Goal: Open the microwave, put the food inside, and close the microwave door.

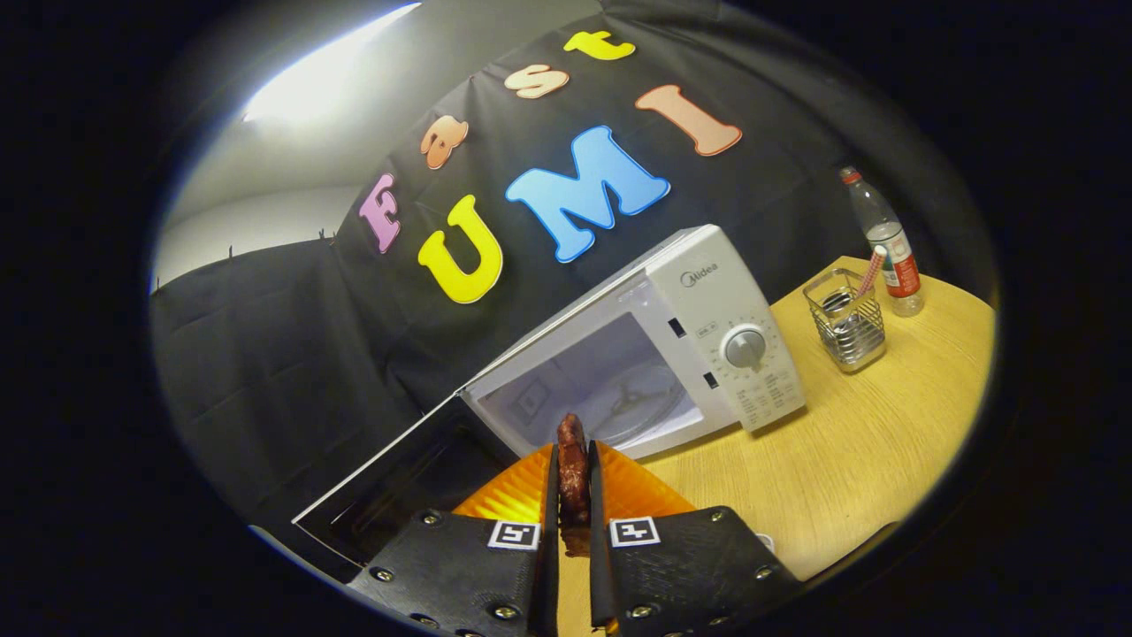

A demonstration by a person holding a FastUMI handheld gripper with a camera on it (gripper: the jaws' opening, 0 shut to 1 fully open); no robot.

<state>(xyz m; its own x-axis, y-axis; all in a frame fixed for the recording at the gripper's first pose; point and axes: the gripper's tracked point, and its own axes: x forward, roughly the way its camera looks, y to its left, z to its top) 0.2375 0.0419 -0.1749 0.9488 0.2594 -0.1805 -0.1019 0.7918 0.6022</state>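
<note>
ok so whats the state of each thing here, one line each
microwave door: swung fully open
microwave: cavity empty, turntable bare
tool: shut on the food, held up ahead of the cavity
food: dark piece pinched between both fingers
water bottle: upright, capped
wire basket: upright on the table

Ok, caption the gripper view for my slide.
Gripper shut on food, facing the open microwave.
</note>
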